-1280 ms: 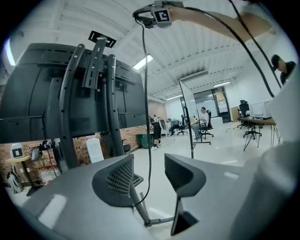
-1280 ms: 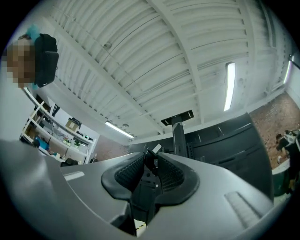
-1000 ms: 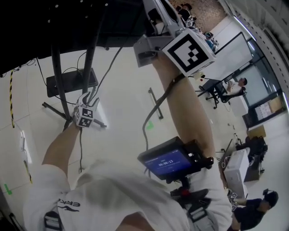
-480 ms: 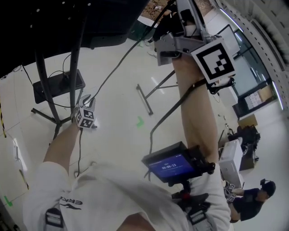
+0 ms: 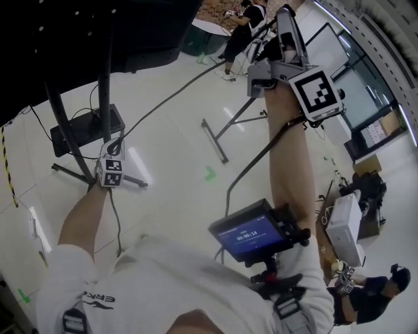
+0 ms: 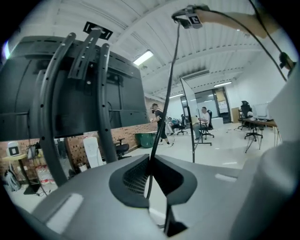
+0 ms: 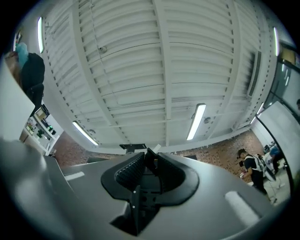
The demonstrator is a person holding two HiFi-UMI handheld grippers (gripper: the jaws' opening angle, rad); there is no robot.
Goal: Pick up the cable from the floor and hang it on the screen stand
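A thin black cable stretches taut from my left gripper, low beside the black screen stand, up to my raised right gripper. In the left gripper view the cable passes between the pads. Those jaws have just been closing and now pinch it, and the line rises to the right gripper. The stand's curved arms and the screen's back fill the left. My right gripper points at the ceiling, shut on the cable's black end piece. A slack stretch hangs below my left hand.
The stand's base plate and legs lie on the pale floor by my left hand. A wheeled board's foot and a green tape mark lie mid-floor. A person stands beyond; desks and chairs are at right.
My right gripper has swung rightward and farther out with the cable end, pulling the cable straighter. My left hand has stayed by the stand's base.
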